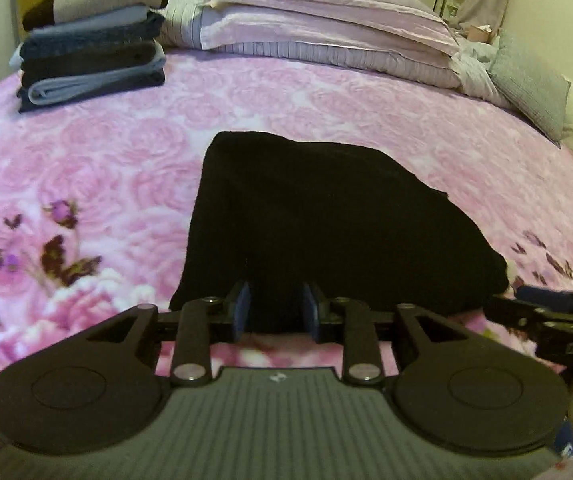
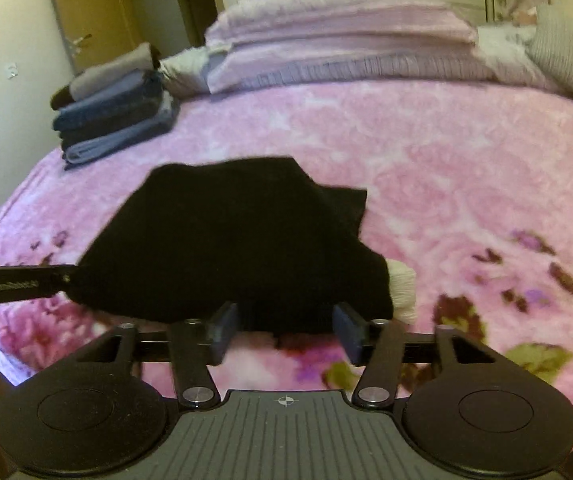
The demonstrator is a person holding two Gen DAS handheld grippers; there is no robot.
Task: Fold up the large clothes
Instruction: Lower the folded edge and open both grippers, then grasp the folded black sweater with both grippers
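Both grippers, left and right, hold their jaws open at the black garment's near edge.

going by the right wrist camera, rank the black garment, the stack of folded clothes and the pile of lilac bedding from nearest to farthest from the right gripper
1. Black fabric garment, just ahead of the right gripper.
2. Stack of folded grey, blue and dark clothes, far left on the pink floral blanket.
3. Pile of lilac folded bedding, at the head end.

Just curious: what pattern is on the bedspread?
Pink roses with darker purple flower sprigs on the bedspread; clearest in the left wrist view.
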